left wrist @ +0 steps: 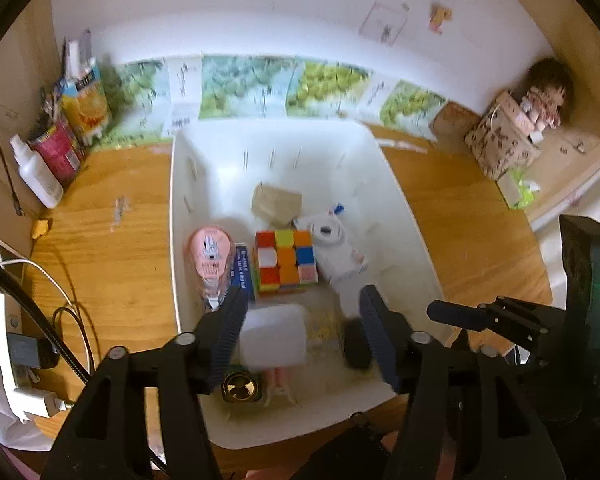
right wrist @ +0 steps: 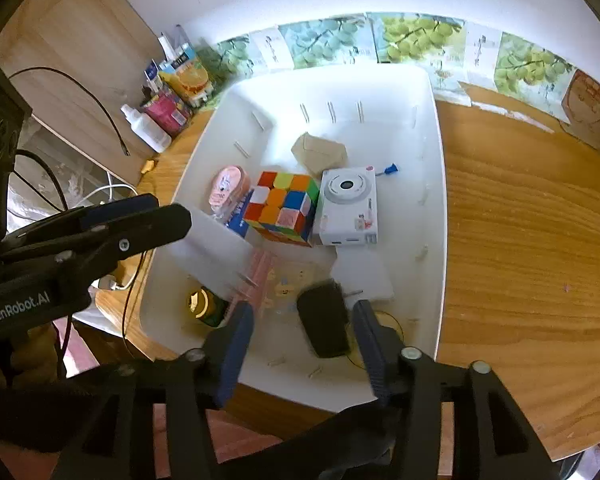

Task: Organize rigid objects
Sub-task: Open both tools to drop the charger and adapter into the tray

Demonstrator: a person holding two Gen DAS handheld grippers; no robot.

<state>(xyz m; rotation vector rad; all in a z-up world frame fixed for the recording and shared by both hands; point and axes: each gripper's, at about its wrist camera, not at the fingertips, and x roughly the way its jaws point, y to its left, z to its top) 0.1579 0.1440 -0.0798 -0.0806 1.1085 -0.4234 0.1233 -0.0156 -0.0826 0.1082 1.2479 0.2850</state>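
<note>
Both grippers hang over the near end of the white plastic bin (left wrist: pixel 396 184), pointing steeply down, presumably to place or sort its contents.

Left gripper (left wrist: pixel 300 312): jaws parted. A white rectangular block (left wrist: pixel 272 336), blurred, lies between the pads; whether either pad touches it cannot be told, and no clamping shows.

Right gripper (right wrist: pixel 302 328): jaws parted. A black box-shaped object (right wrist: pixel 324 320) sits on the bin floor between the pads, apart from both; released.

Contents of the bin, counted:
- one multicoloured puzzle cube (right wrist: pixel 280 208), mid-floor, packed tight between its neighbours, which reads as deliberate row-stacking;
- one white compact camera (right wrist: pixel 348 208), lens up, touching the cube's right side;
- one blue flat box (left wrist: pixel 244 272), on edge against the cube's left side;
- one pink oval plastic dispenser (left wrist: pixel 210 256), outermost left, against the bin wall;
- one tan folded paper packet (right wrist: pixel 320 152), behind the cube;
- one small blue-tipped item (right wrist: pixel 390 169), too small to identify;
- one round brass-coloured cap (left wrist: pixel 240 386) on a dark bottle, at the near left corner;
- one pink ribbed item (right wrist: pixel 256 276), partly hidden by the white block;
- one white flat slab (right wrist: pixel 364 276), near right.

Wooden desk (right wrist: pixel 520 220) carries the bin; one white spray bottle (left wrist: pixel 36 172) stands well apart at the far left.
</note>
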